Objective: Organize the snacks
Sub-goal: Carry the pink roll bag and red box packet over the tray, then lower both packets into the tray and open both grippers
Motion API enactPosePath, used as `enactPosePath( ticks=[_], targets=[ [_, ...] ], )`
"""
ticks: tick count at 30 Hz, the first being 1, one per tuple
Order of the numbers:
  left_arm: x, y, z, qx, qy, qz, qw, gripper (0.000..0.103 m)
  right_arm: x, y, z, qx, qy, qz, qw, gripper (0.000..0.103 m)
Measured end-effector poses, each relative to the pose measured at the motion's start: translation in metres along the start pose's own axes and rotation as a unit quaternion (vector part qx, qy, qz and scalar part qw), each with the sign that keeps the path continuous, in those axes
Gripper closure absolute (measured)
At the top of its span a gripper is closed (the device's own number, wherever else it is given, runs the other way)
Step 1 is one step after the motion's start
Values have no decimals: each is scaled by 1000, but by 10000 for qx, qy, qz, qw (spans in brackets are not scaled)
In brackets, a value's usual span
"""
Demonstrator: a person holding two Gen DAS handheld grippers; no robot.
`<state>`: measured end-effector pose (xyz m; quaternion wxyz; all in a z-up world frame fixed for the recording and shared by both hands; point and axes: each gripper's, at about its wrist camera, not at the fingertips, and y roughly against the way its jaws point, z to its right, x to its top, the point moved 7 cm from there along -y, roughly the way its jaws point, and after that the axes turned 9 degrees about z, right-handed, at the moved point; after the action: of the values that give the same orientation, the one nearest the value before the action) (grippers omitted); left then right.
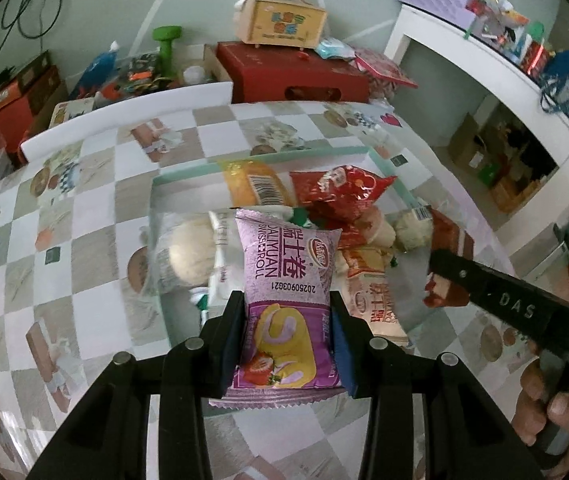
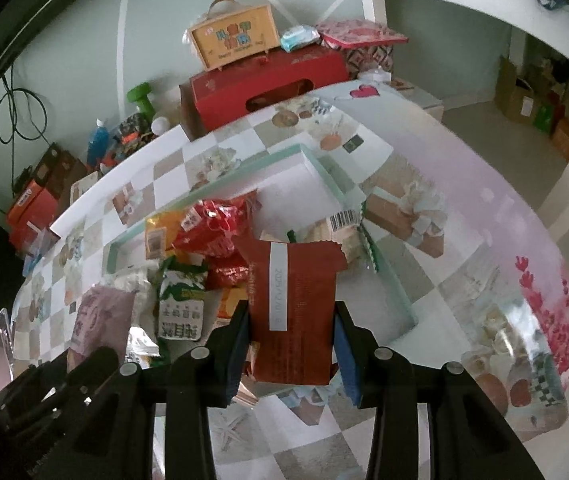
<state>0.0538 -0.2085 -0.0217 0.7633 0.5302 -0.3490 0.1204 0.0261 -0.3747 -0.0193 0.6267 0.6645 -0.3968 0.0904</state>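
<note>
Checkered tablecloth table (image 1: 96, 208) with one tray.
A clear, green-rimmed tray (image 1: 188, 174) lies on it, seemingly centre-right, piled with snack packets (image 1: 340, 196).

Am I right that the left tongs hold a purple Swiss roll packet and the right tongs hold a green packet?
Not quite. The left tongs do hold the purple Swiss roll packet, but the right wrist view shows the right tongs gripping a brown-red packet, not a green one.

A purple Swiss roll packet (image 1: 290, 280) is upright, clamped by the left tongs (image 1: 288, 344). A brown-red sachet (image 2: 294, 312) sits pinched in the right tongs (image 2: 292, 348). Other snacks fill the clear tray (image 1: 156, 200).
</note>
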Motion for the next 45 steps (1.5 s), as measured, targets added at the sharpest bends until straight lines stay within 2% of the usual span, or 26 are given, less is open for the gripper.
enactPosePath(
  ticks=[8, 18, 30, 32, 34, 35, 37, 39, 40, 45],
  targets=[
    [-2, -20, 21, 88, -335, -87, 9994, 61, -12, -19, 6, 38, -34, -211, 9998, 61],
    [1, -39, 30, 176, -478, -147, 9986, 61, -14, -26, 8, 88, -34, -281, 9996, 61],
    [3, -25, 29, 123, -306, -170, 9993, 53, -10, -18, 5, 78, 44, -193, 9998, 60],
    [5, -19, 25, 145, -239, -139, 9995, 45, -10, -16, 4, 64, 52, -202, 9998, 56],
    [6, -13, 19, 193, -165, -98, 9996, 41, -11, -14, 4, 31, 73, -215, 9997, 40],
    [6, -9, 14, 249, -111, -80, 9996, 41, -11, -13, 3, 6, 97, -212, 9997, 38],
    [5, -5, 5, 344, -27, -71, 9994, 31, -12, -10, 1, 1, 147, -222, 9996, 36],
    [2, 0, -7, 481, 90, -66, 9988, 26, -13, -9, -2, 5, 191, -253, 9995, 31],
    [1, 1, -14, 546, 155, -77, 9984, 26, -14, -9, -3, 1, 217, -259, 9994, 26],
    [-12, 3, -48, 899, 494, -233, 9945, 26, -18, -7, -13, 46, 351, -280, 9990, 15]
  ],
)
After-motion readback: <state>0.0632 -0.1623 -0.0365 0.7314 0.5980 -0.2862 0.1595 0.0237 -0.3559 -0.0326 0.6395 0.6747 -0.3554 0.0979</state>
